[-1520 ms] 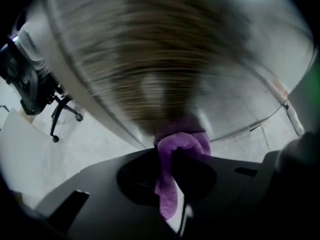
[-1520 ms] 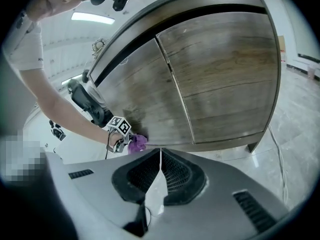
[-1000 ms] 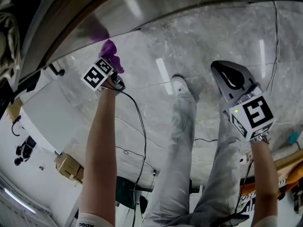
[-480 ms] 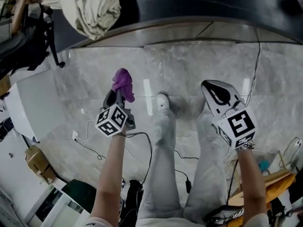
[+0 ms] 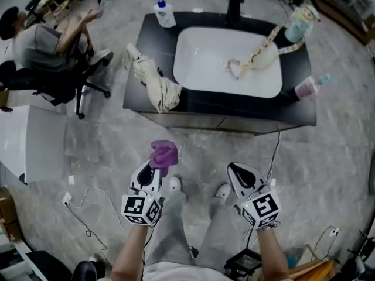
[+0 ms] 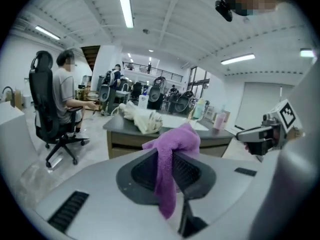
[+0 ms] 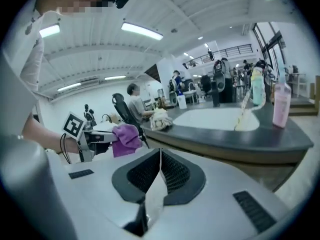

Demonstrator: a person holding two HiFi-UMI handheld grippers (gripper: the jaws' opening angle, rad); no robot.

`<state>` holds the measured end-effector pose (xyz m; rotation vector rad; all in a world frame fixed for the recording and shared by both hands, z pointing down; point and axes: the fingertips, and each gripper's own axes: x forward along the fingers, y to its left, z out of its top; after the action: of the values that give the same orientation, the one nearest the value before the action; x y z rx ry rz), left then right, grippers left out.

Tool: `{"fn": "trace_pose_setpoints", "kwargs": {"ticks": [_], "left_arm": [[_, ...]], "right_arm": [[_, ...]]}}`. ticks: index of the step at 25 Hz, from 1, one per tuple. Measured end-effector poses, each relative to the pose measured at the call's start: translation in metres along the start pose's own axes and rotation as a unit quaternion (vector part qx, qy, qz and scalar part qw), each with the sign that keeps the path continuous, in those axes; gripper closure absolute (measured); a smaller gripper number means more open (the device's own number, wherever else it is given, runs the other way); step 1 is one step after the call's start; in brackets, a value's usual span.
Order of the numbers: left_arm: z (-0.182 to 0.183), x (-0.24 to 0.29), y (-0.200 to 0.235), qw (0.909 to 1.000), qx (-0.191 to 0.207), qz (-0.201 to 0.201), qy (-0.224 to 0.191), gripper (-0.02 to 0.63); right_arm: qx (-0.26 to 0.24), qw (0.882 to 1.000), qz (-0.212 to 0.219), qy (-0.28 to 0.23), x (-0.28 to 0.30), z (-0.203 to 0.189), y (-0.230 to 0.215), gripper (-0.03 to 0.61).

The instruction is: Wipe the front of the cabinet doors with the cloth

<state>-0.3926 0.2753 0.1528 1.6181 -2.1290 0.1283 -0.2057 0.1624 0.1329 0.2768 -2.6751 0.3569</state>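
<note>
A purple cloth is pinched in my left gripper, which is shut on it; the cloth hangs bunched over the closed jaws. My right gripper is shut with nothing in it, its jaws pressed together. Both are held low over the floor, short of the dark vanity cabinet. The cabinet's front face shows as a brown strip under the dark countertop. From the right gripper view I see the left gripper holding the cloth.
A white sink basin sits in the counter, with a beige towel draped at its left edge, a spray bottle, a pink bottle and a pale green bottle. A person sits on an office chair at left. Cables lie on the floor.
The head view has swung up from the floor to take in the whole vanity. Both grippers now sit lower in the frame and closer together; the left still holds the cloth.
</note>
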Motion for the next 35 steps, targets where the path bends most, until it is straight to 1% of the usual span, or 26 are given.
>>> {"fn": "trace_pose_setpoints", "kwargs": {"ticks": [2, 3, 5, 8, 11, 16, 19, 23, 27, 31, 35], "left_arm": [[0.030, -0.034, -0.022, 0.9996, 0.003, -0.026, 0.006, 0.555], [0.046, -0.045, -0.033, 0.9993, 0.002, -0.037, 0.000, 0.555], [0.079, -0.056, -0.052, 0.9983, -0.003, -0.053, -0.025, 0.555], [0.112, -0.082, -0.072, 0.9972, 0.010, -0.059, -0.045, 0.555], [0.145, -0.101, -0.096, 0.9951, 0.013, -0.073, -0.065, 0.555], [0.215, -0.142, -0.136, 0.9864, 0.027, -0.107, -0.122, 0.555], [0.243, -0.166, -0.154, 0.9809, 0.028, -0.123, -0.148, 0.555], [0.263, -0.187, -0.162, 0.9774, 0.046, -0.117, -0.170, 0.555], [0.276, -0.203, -0.160, 0.9764, 0.034, -0.103, -0.187, 0.555], [0.273, -0.216, -0.160, 0.9771, 0.031, -0.092, -0.189, 0.555], [0.261, -0.216, -0.160, 0.9797, 0.020, -0.086, -0.180, 0.555]], "right_arm": [[-0.001, 1.000, 0.006, -0.015, -0.033, 0.034, 0.024, 0.549], [-0.001, 1.000, 0.003, -0.025, -0.047, 0.051, 0.028, 0.549], [0.004, 0.999, -0.012, -0.050, -0.070, 0.080, 0.026, 0.549], [0.030, 0.996, -0.027, -0.075, -0.097, 0.101, 0.042, 0.549], [0.035, 0.994, -0.041, -0.092, -0.127, 0.123, 0.054, 0.549], [0.051, 0.986, -0.056, -0.150, -0.186, 0.176, 0.069, 0.549], [0.060, 0.980, -0.065, -0.179, -0.218, 0.198, 0.072, 0.549], [0.052, 0.976, -0.064, -0.202, -0.240, 0.213, 0.078, 0.549], [0.034, 0.974, -0.046, -0.218, -0.244, 0.225, 0.087, 0.549], [0.044, 0.971, -0.028, -0.235, -0.241, 0.231, 0.097, 0.549], [0.032, 0.971, -0.024, -0.235, -0.240, 0.234, 0.104, 0.549]]}}
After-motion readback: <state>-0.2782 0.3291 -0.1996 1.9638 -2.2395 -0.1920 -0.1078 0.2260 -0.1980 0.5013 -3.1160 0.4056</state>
